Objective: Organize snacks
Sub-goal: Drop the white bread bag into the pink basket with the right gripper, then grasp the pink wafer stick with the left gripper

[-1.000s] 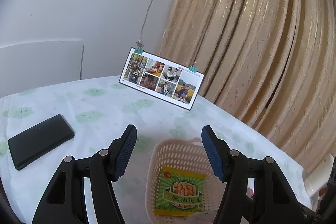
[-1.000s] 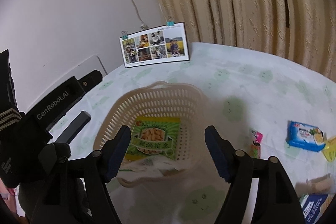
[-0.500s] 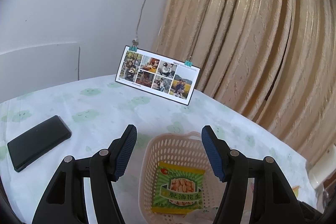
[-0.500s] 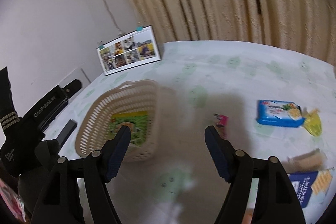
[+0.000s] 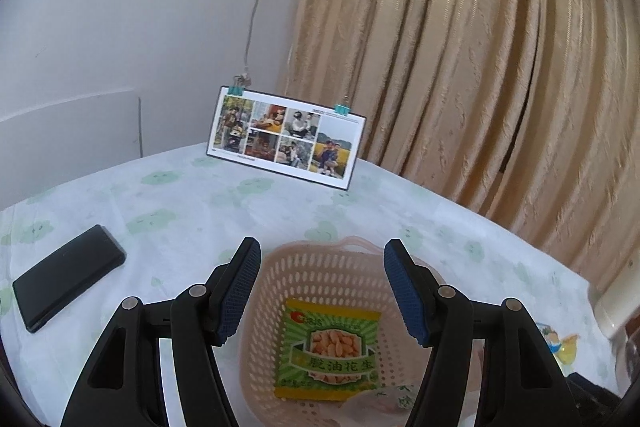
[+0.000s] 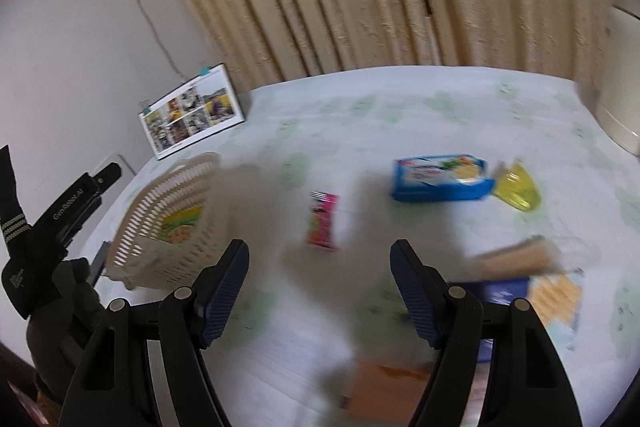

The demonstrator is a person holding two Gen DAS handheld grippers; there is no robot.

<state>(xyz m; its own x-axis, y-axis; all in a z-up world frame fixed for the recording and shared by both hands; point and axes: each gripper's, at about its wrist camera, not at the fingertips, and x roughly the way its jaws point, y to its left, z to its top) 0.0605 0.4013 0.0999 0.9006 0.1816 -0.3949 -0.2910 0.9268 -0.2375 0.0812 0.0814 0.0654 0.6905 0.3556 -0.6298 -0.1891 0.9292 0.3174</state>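
A beige plastic basket [image 5: 320,267] [image 6: 160,211] holds a green peanut packet [image 5: 330,347] [image 6: 180,227]. My left gripper [image 5: 320,287] hovers open just above and in front of the basket, nothing between its fingers. My right gripper [image 6: 320,287] is open and empty over the tablecloth, right of the basket. Ahead of it lie a small pink packet [image 6: 322,221], a blue biscuit pack [image 6: 440,177], a yellow wrapper [image 6: 516,185], a brown wafer [image 6: 516,259], a blue cracker box [image 6: 532,299] and an orange packet [image 6: 388,391] near the bottom edge. The right view is blurred.
A photo calendar [image 5: 286,137] [image 6: 192,115] stands at the table's back by the wall. A black phone [image 5: 68,277] lies left of the basket. Beige curtains [image 5: 480,67] hang behind. A white object [image 6: 620,123] sits at the far right table edge.
My right gripper has swung to the right, away from the basket and over the loose snacks. The left gripper has barely shifted above the basket.
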